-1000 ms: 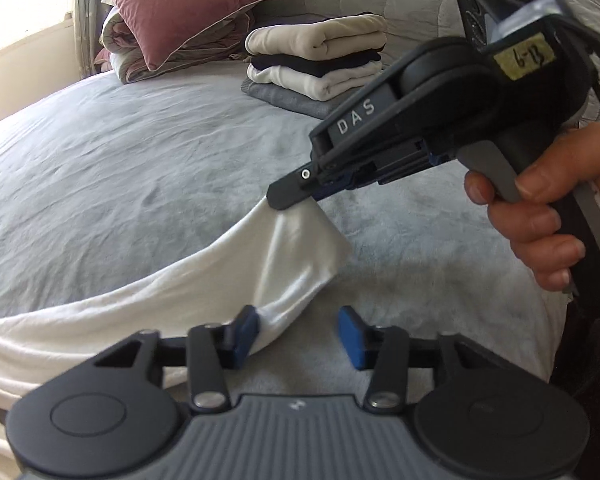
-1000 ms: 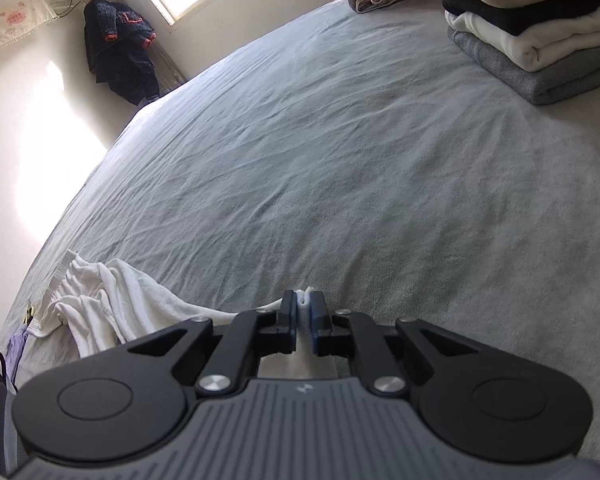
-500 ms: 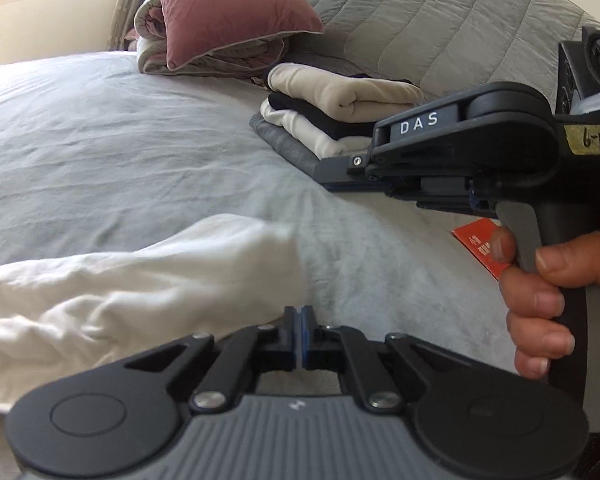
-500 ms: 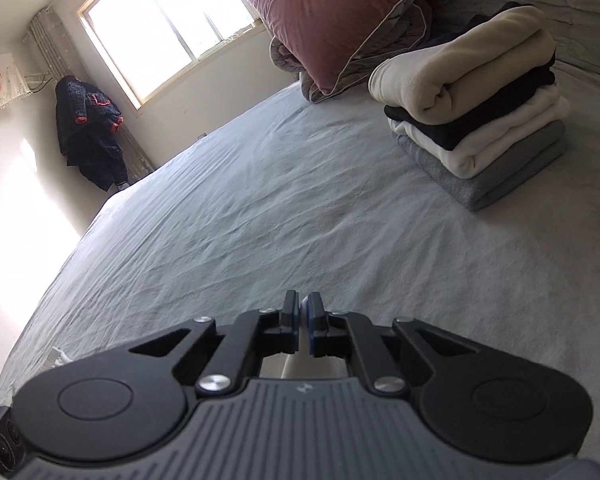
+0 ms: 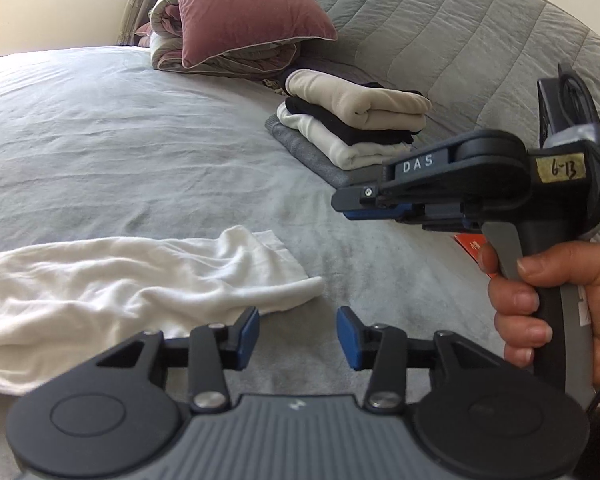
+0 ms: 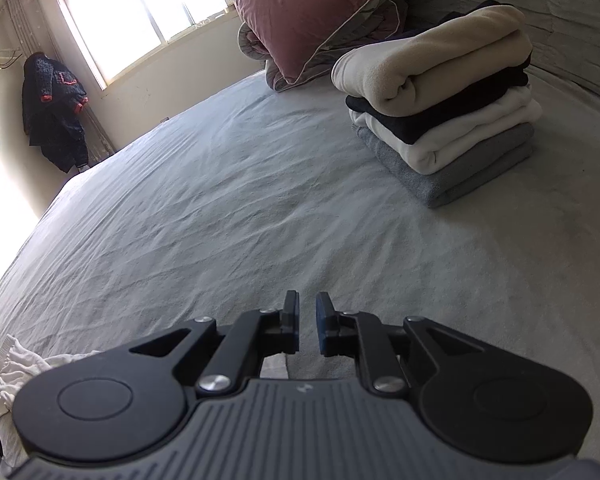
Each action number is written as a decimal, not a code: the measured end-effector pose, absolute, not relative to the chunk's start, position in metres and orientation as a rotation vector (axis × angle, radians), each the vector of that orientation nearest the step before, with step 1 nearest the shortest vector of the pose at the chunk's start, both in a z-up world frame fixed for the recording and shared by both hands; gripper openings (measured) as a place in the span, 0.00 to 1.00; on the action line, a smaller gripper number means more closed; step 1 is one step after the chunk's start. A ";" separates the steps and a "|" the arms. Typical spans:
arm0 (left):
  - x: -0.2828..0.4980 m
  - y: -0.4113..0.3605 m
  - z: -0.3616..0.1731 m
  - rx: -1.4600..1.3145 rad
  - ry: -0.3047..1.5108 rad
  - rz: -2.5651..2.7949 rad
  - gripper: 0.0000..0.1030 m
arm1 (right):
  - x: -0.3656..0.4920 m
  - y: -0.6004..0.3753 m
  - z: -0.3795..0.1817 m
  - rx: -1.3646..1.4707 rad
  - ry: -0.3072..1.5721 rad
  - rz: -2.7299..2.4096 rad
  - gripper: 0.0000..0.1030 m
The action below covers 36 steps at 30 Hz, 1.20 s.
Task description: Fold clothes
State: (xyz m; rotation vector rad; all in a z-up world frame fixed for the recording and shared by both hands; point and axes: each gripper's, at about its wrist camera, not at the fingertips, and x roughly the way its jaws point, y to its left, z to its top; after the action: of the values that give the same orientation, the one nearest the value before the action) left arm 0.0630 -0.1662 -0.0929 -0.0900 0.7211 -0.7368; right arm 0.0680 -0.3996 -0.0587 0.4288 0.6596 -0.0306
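Left wrist view: we are holding our left gripper [image 5: 298, 332] low over the grey bed [image 5: 120, 152], its blue-padded fingers spread wide apart with nothing between them. We are taking the stack of folded clothes [image 5: 352, 128] as our landmark; it is sitting on the bed near the quilted headboard [image 5: 440, 28]. The white garment [image 5: 112, 280] is lying rumpled and stretched out on the bed, well in front of that stack and off to its left, with one end reaching to just ahead of the left finger pad. It is lying free of both grippers.

Our right gripper [image 5: 354, 202] is hovering just in front of the stack and to its right, seen side-on, with our right hand [image 5: 548, 300] wrapped around its handle. An orange tag [image 5: 474, 246] is showing behind that handle. Behind the stack, a mauve pillow [image 5: 244, 8] is leaning on a rolled quilt [image 5: 220, 56].

In the right wrist view, the right gripper [image 6: 307, 328] is showing its fingers slightly parted with a narrow gap, gripping nothing. The stack [image 6: 440, 104] is sitting ahead and to the right there, and a bit of the white garment [image 6: 28, 372] is peeking out at the lower left, far from the stack. Across the room from the stack, a dark jacket [image 6: 54, 116] is hanging beside the window [image 6: 140, 12].
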 end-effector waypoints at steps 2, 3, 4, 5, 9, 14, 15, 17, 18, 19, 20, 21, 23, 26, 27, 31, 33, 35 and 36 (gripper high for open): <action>0.063 -0.152 -0.088 -0.090 0.715 -0.703 0.49 | 0.069 -0.393 -0.060 0.429 0.673 -0.003 0.15; 0.062 -0.143 -0.086 -0.089 0.714 -0.683 0.51 | 0.069 -0.389 -0.060 0.427 0.679 0.010 0.17; 0.061 -0.135 -0.085 -0.087 0.713 -0.662 0.52 | 0.069 -0.385 -0.061 0.424 0.685 0.023 0.23; 0.060 -0.126 -0.085 -0.085 0.713 -0.642 0.53 | 0.070 -0.381 -0.061 0.420 0.688 0.033 0.29; 0.054 -0.087 -0.086 -0.083 0.717 -0.555 0.56 | 0.071 -0.364 -0.062 0.382 0.702 0.074 0.40; 0.060 -0.042 -0.087 -0.082 0.727 -0.459 0.57 | 0.073 -0.344 -0.066 0.342 0.720 0.110 0.40; 0.062 -0.033 -0.087 -0.080 0.727 -0.440 0.57 | 0.073 -0.341 -0.067 0.338 0.724 0.114 0.40; 0.068 -0.015 -0.086 -0.076 0.728 -0.403 0.57 | 0.075 -0.334 -0.070 0.330 0.733 0.122 0.40; 0.070 -0.007 -0.086 -0.074 0.729 -0.385 0.57 | 0.076 -0.331 -0.071 0.327 0.737 0.125 0.40; 0.073 0.002 -0.086 -0.072 0.729 -0.366 0.57 | 0.077 -0.328 -0.073 0.323 0.741 0.126 0.40; 0.075 0.011 -0.085 -0.070 0.729 -0.347 0.57 | 0.079 -0.324 -0.074 0.320 0.745 0.132 0.40; 0.078 0.020 -0.085 -0.068 0.729 -0.329 0.57 | 0.080 -0.321 -0.076 0.317 0.748 0.141 0.40; 0.083 0.037 -0.084 -0.065 0.730 -0.291 0.57 | 0.084 -0.309 -0.077 0.296 0.747 0.160 0.40; 0.093 0.064 -0.082 -0.053 0.726 -0.239 0.57 | 0.091 -0.288 -0.078 0.250 0.743 0.187 0.40; 0.097 0.073 -0.080 -0.046 0.723 -0.223 0.57 | 0.094 -0.282 -0.078 0.244 0.745 0.197 0.40; 0.120 0.109 -0.078 -0.021 0.719 -0.155 0.57 | 0.115 -0.246 -0.078 0.226 0.751 0.262 0.40; 0.133 0.128 -0.078 -0.011 0.719 -0.115 0.57 | 0.127 -0.225 -0.077 0.204 0.743 0.301 0.40; 0.147 0.149 -0.079 -0.002 0.718 -0.069 0.57 | 0.139 -0.202 -0.076 0.181 0.730 0.345 0.40; 0.154 0.159 -0.080 0.002 0.717 -0.045 0.57 | 0.146 -0.191 -0.075 0.168 0.722 0.376 0.40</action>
State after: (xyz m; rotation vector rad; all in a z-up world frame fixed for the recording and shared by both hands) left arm 0.1542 0.1591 -0.0800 0.0021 0.7172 -0.0454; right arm 0.1456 -0.1908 -0.0752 0.1682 0.7222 0.3765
